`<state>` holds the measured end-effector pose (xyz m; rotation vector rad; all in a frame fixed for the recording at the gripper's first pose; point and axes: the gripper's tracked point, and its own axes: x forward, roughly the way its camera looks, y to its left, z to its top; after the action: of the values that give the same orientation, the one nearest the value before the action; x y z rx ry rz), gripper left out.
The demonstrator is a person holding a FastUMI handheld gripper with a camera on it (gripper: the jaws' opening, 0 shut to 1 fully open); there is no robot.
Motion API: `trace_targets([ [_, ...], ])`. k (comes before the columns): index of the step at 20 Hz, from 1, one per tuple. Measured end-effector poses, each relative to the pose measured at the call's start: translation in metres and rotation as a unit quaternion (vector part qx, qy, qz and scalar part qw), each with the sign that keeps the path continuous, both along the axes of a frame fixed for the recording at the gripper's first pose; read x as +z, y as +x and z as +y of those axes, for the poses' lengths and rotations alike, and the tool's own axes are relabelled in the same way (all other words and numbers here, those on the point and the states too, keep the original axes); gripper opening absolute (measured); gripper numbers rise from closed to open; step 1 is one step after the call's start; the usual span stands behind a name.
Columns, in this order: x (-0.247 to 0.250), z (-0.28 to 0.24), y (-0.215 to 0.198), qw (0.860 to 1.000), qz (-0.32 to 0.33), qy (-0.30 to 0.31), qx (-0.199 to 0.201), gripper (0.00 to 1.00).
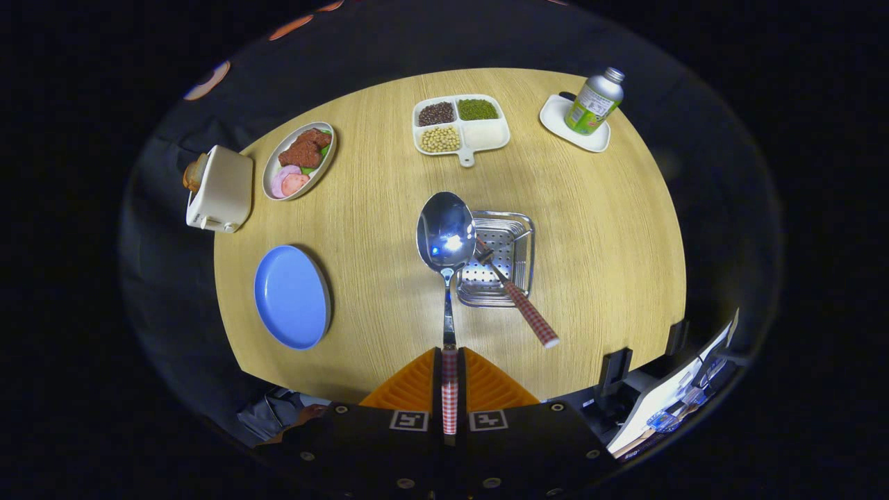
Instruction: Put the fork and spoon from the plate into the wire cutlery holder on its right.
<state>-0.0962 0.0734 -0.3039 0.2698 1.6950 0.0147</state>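
My gripper (449, 361) is shut on the spoon's checked handle. The spoon (445, 236) sticks out ahead of the fingers, its shiny bowl held high over the table beside the left rim of the metal cutlery holder (517, 229). The fork (517, 300) stands tilted in that holder, head down inside and red-checked handle leaning out toward me on the right. The blue plate (292, 296) lies bare on the table, to the left of the holder and well left of the fingers.
On the round wooden table (611, 229) beyond the holder stands a white divided dish of beans (460, 126). A green bottle (594, 102) on a white tray is far right. An oval plate of food (299, 160) and a white toaster (221, 189) are far left.
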Motion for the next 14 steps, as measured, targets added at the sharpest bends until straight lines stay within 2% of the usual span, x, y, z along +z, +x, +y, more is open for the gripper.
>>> trace_targets([
  [6, -0.006, -0.007, -0.011, 0.994, 0.087, 0.060, 0.024, 0.07],
  [9, -0.009, -0.009, -0.014, 0.985, 0.136, 0.086, 0.056, 0.07],
  [14, -0.013, -0.030, -0.010, 0.969, 0.206, 0.079, 0.108, 0.07],
])
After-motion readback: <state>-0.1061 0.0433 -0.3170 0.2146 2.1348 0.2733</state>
